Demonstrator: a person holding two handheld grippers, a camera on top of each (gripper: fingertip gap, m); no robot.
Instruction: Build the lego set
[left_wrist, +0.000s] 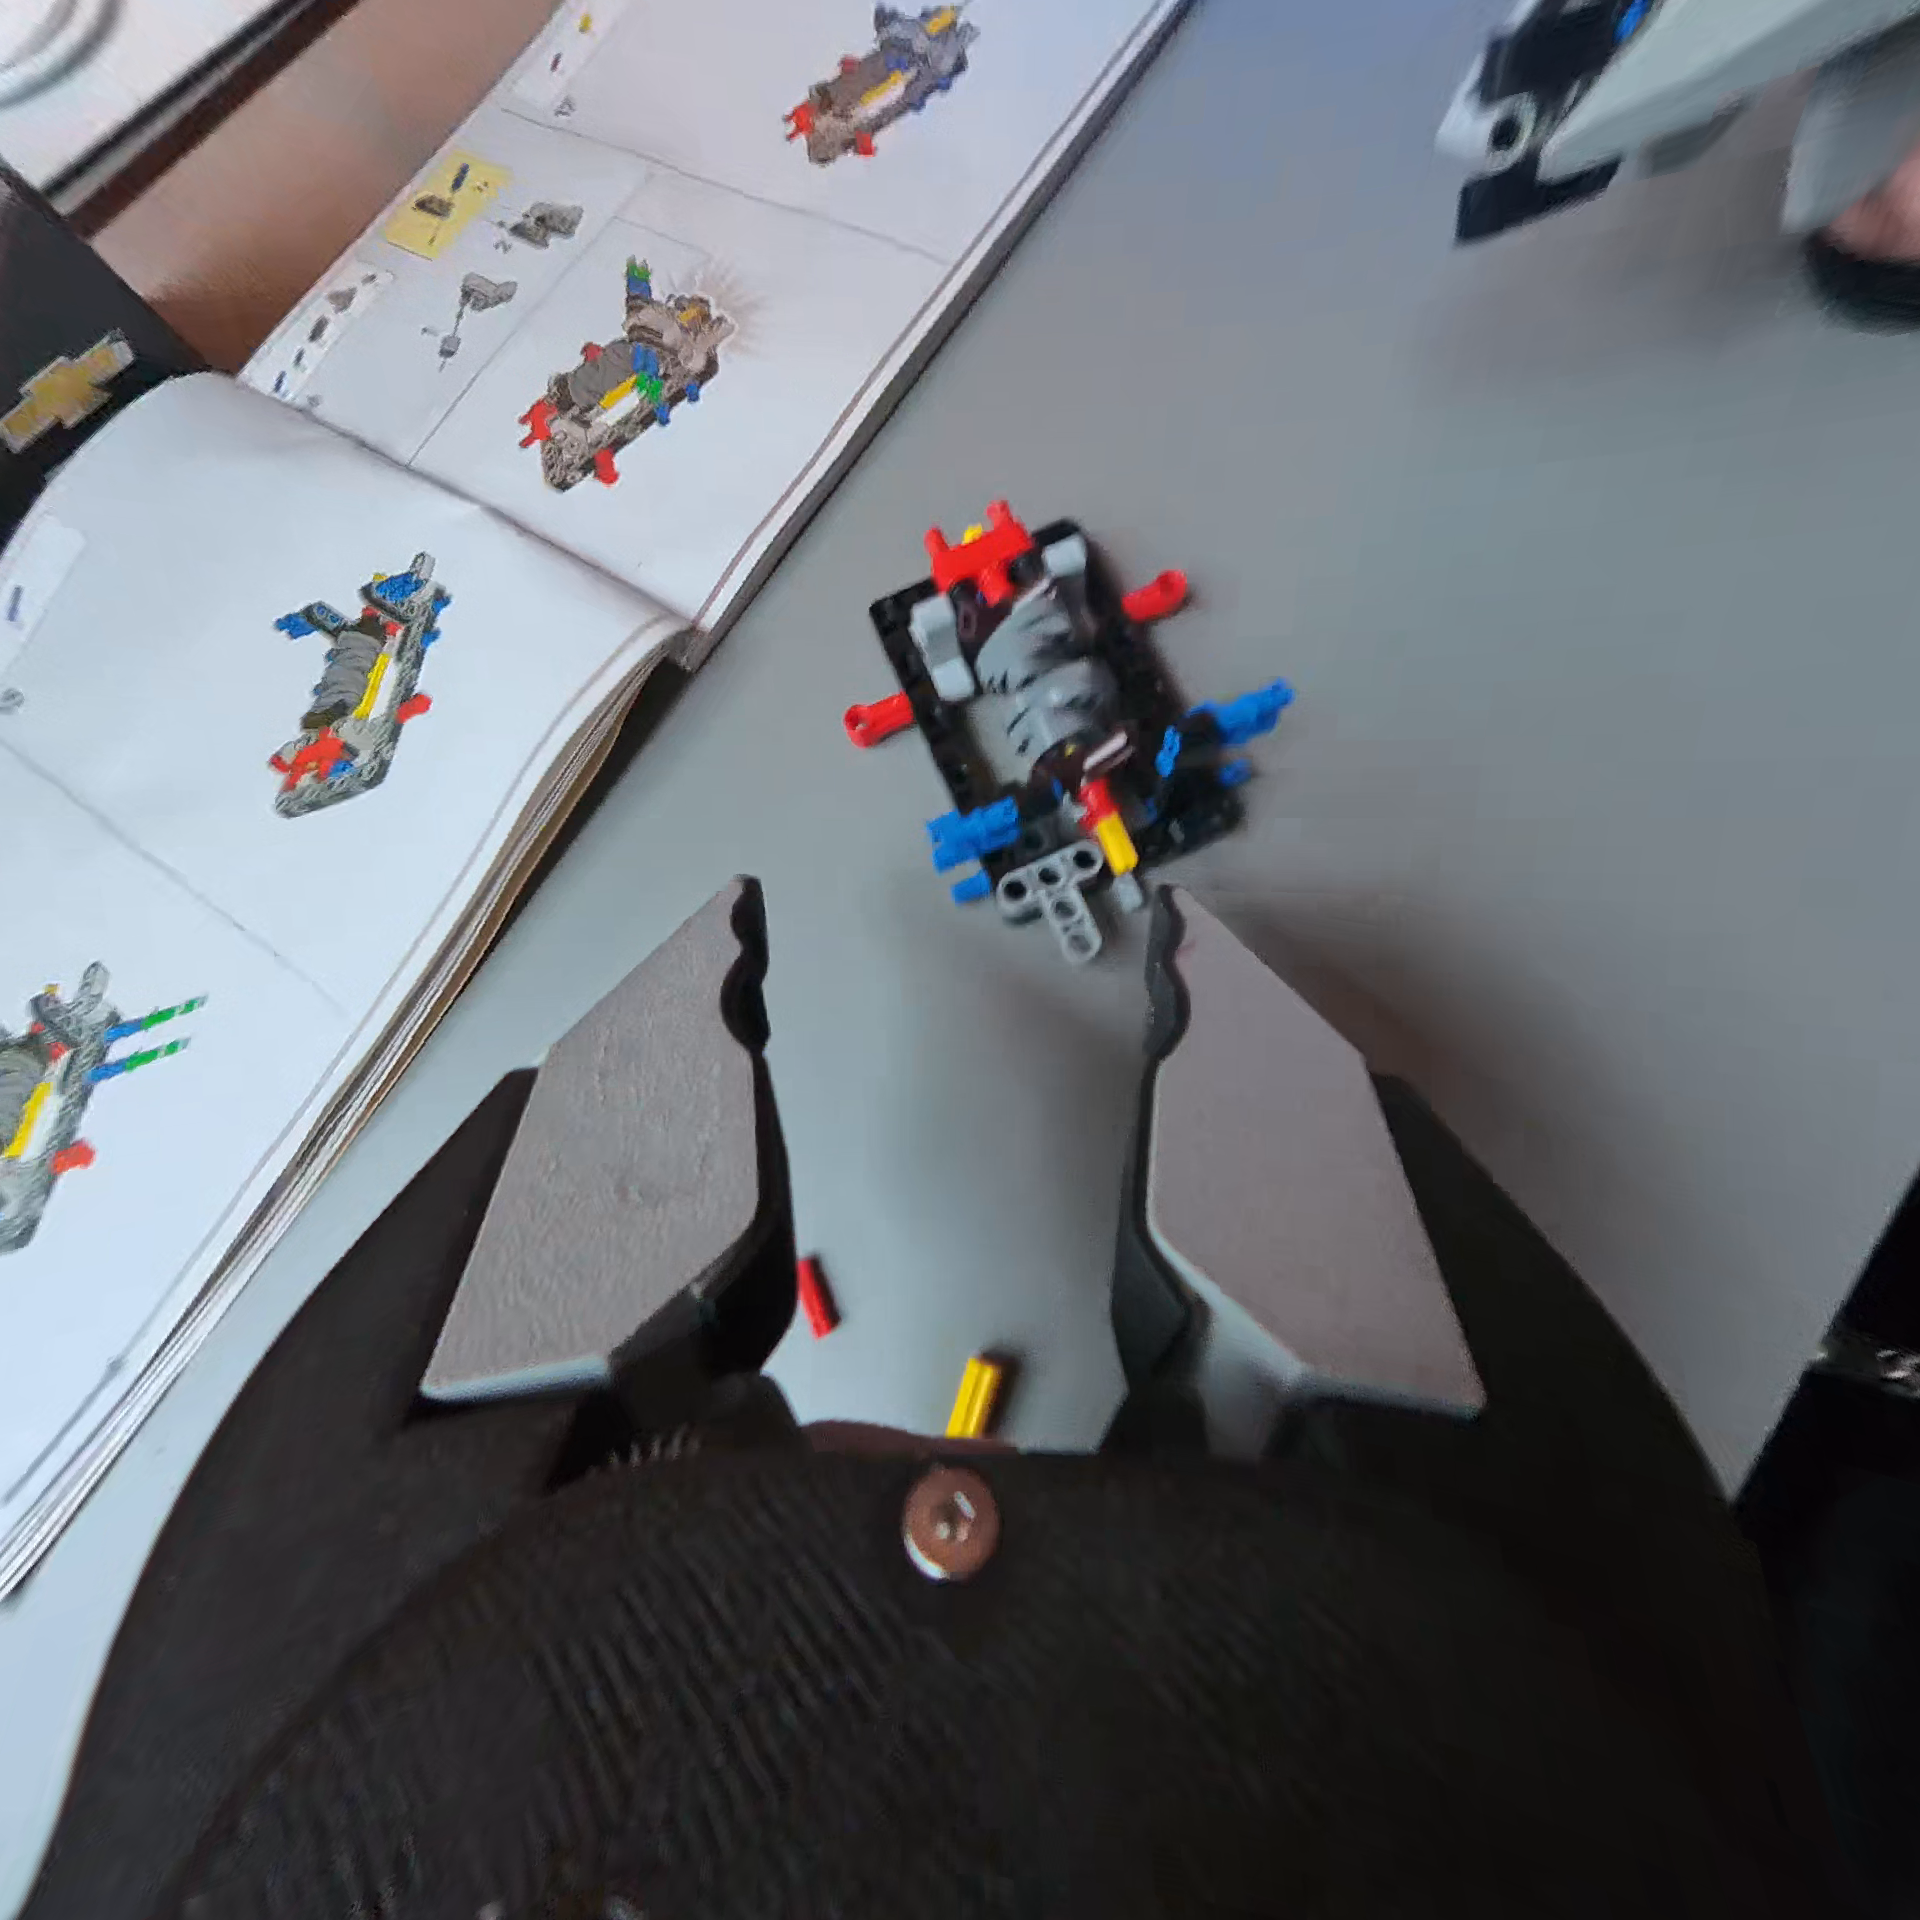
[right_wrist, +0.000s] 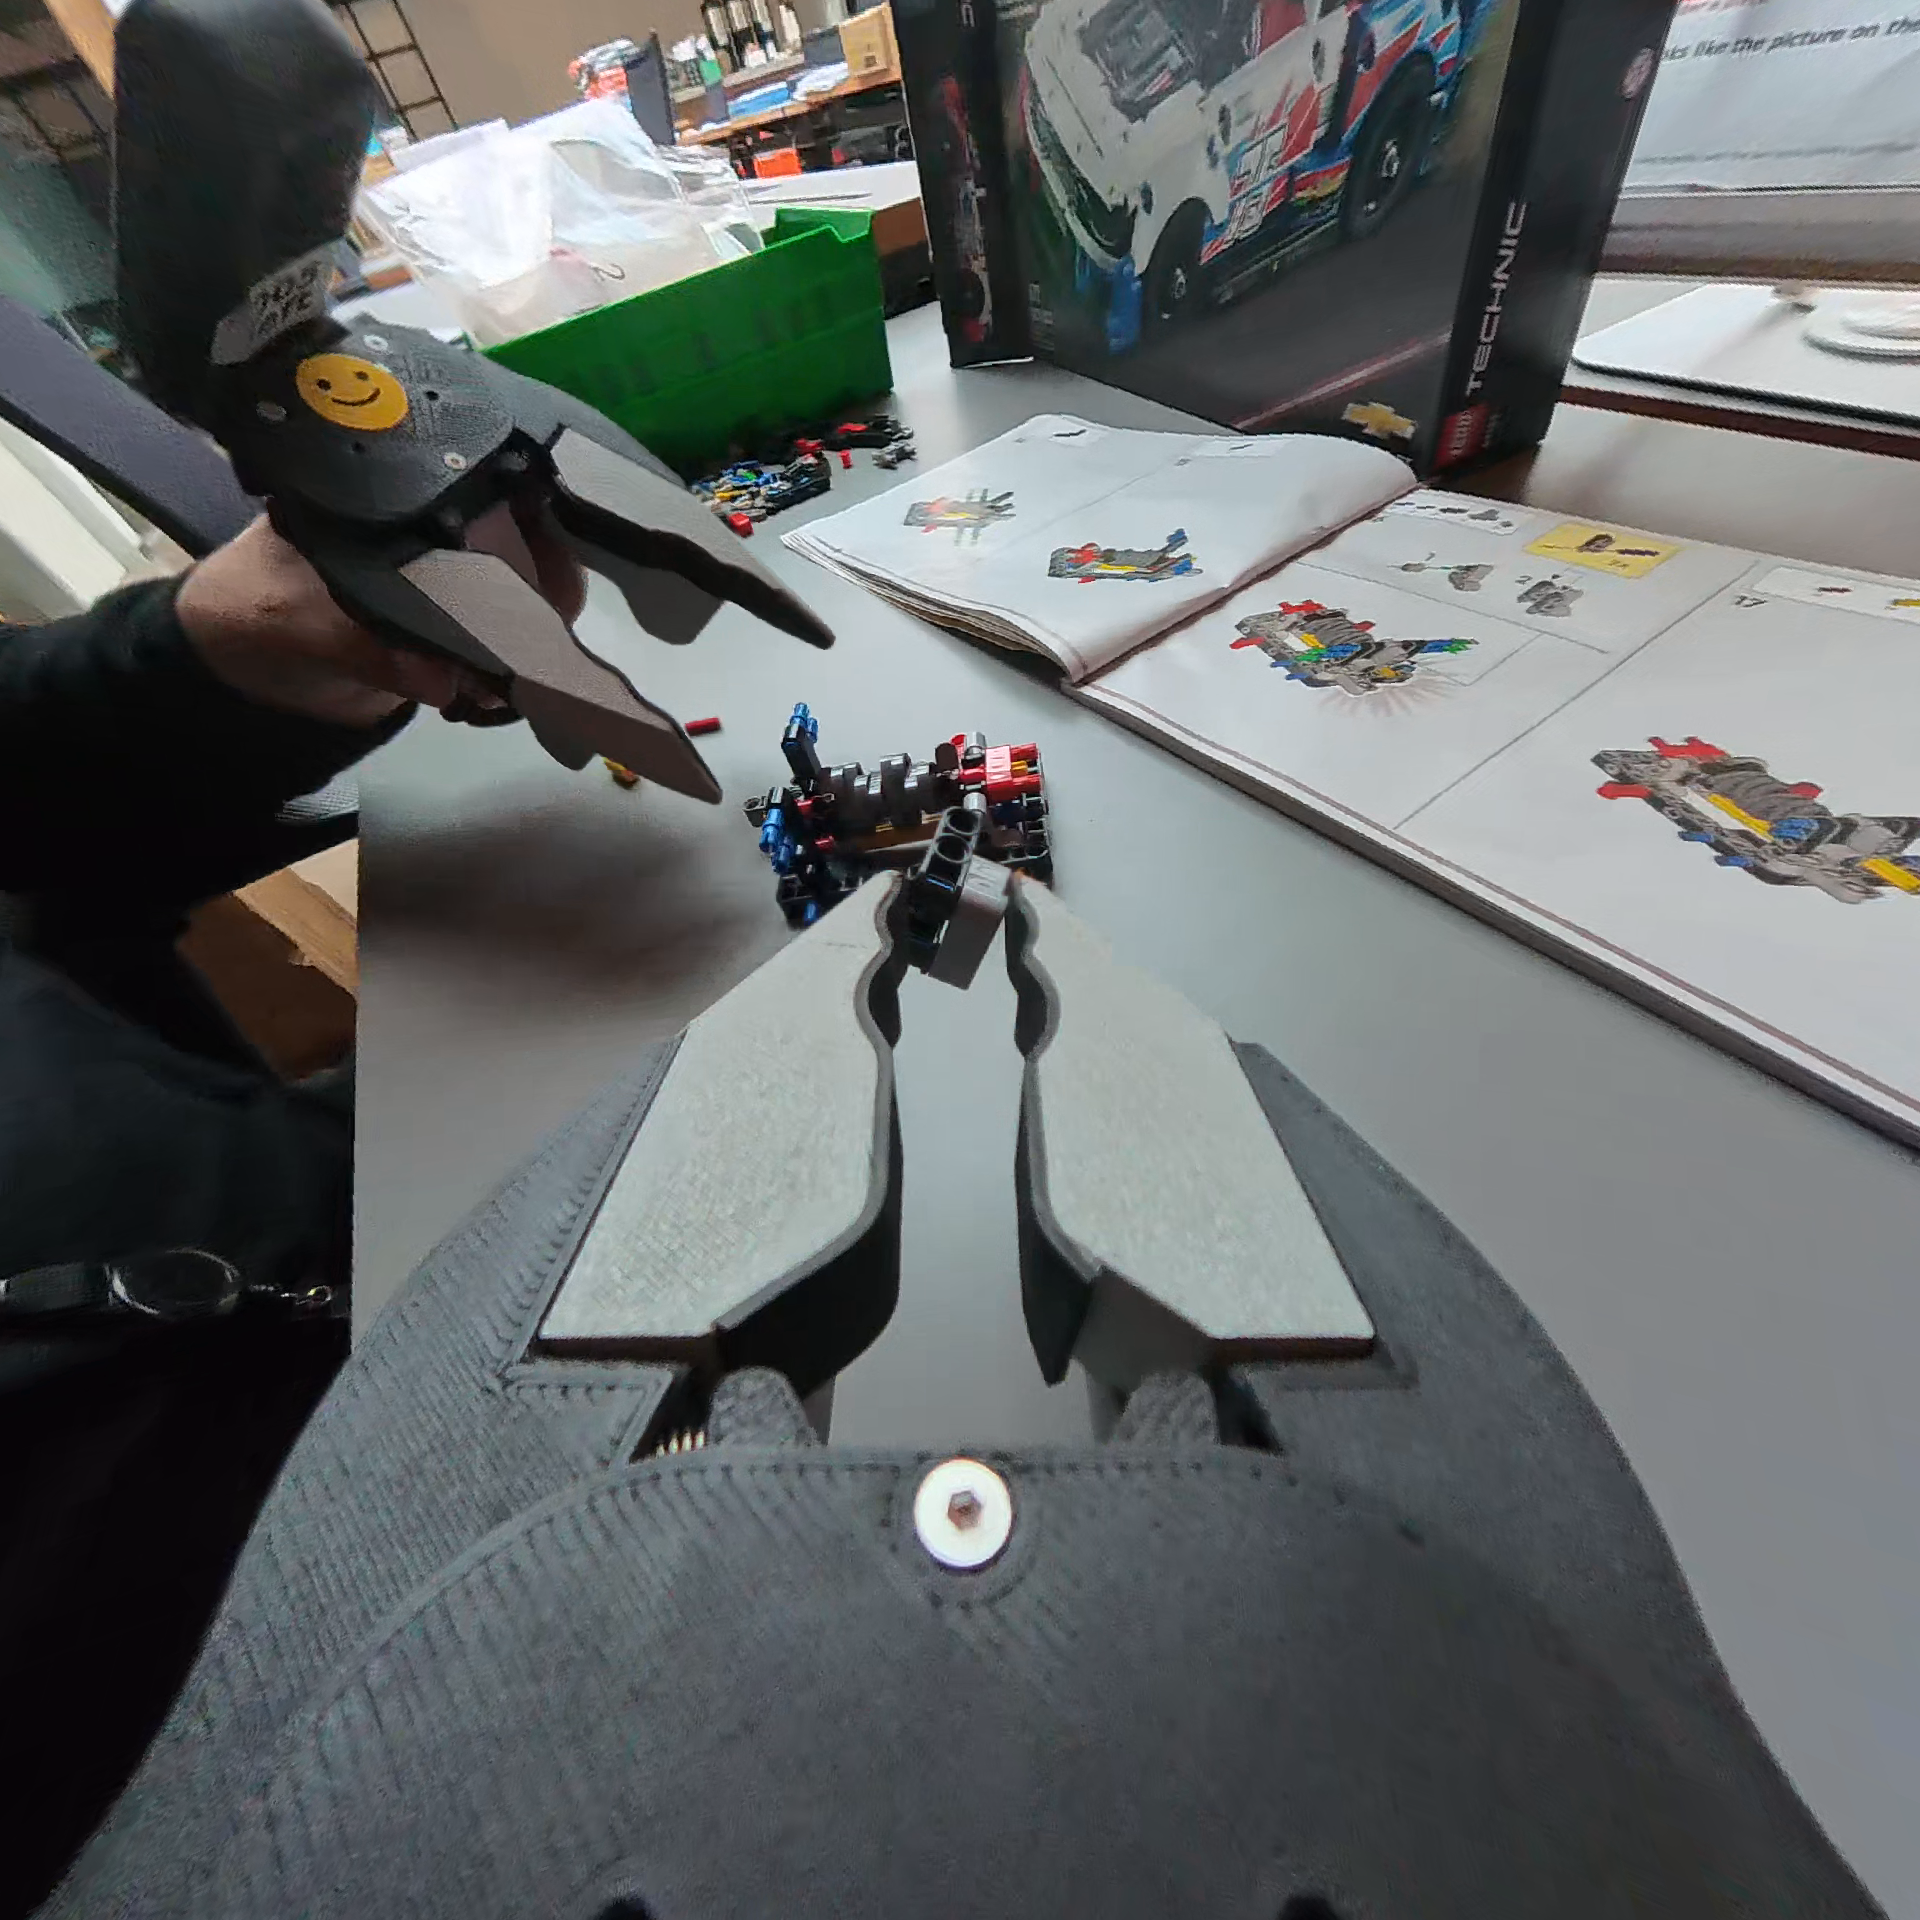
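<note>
Right hand-held gripper (right_wrist: 954, 902) is nearly closed, tips pinching a small grey-and-black piece (right_wrist: 954, 914) just above the bench (right_wrist: 1351, 1091), right at the near edge of the model (right_wrist: 899, 805). Left hand-held gripper (left_wrist: 956, 914) hangs spread wide with nothing between its fingers, tips just short of the model's (left_wrist: 1049, 707) grey T-shaped end. From the right wrist view that same left hand-held gripper (right_wrist: 717, 727) is tilted down from the left, a hand (right_wrist: 312, 634) wrapped round it.

The model sits flat on the grey bench, a black frame with grey core and red, blue and yellow pins sticking out. A loose red pin (left_wrist: 816, 1296) and yellow pin (left_wrist: 975, 1394) lie near, under the left hand-held gripper.

Further out, the open manual (right_wrist: 1455, 707) spreads along the right, the set's box (right_wrist: 1247, 208) standing upright behind it. On the far left a green bin (right_wrist: 717, 332) with a scatter of loose parts (right_wrist: 790, 478) in front. Beyond, blurred shelves and other benches.
</note>
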